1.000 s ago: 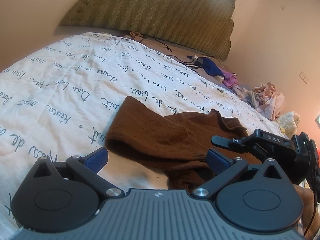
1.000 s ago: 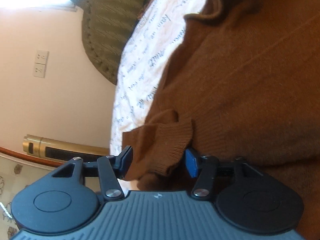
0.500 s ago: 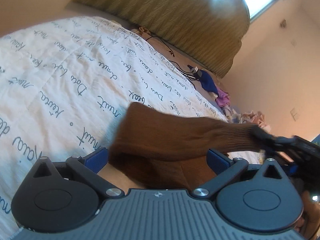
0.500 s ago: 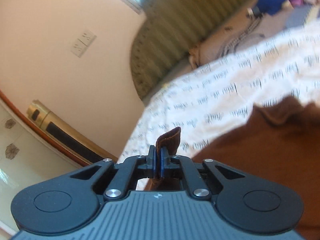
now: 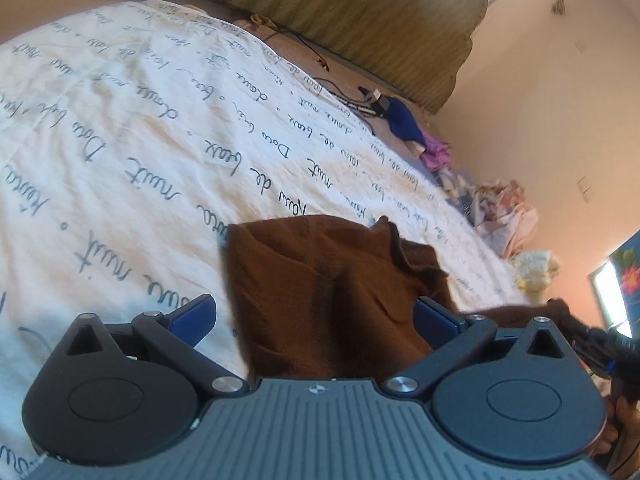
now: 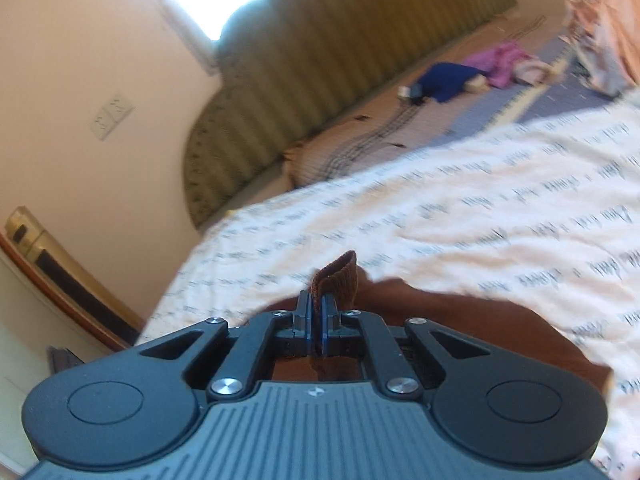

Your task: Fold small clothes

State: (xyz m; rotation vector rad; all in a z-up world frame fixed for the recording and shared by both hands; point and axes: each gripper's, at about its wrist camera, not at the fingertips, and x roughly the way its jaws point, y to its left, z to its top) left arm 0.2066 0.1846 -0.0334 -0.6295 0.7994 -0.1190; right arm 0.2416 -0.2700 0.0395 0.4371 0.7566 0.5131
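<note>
A small brown knitted sweater (image 5: 332, 292) lies on a white bedspread with handwritten script (image 5: 120, 152). My left gripper (image 5: 316, 314) stands open just above the sweater, its blue pads apart with the cloth between them but not pinched. My right gripper (image 6: 317, 320) is shut on the sweater's ribbed cuff (image 6: 338, 276), whose end sticks up past the pads. The rest of the sweater (image 6: 472, 320) hangs and trails below to the right. In the left wrist view the right gripper (image 5: 592, 340) shows at the right edge, pulling the sleeve out sideways.
A green padded headboard (image 5: 320, 8) runs along the far side of the bed. Cables, a blue garment (image 5: 402, 120), a pink one (image 5: 438, 156) and a heap of pale clothes (image 5: 508, 212) lie near the bed's far right. A wall socket (image 6: 112, 114) is on the left wall.
My right gripper closed on the sweater's cuff, then rose and swung away, drawing the sleeve out. My left gripper stayed open and shifted over the sweater.
</note>
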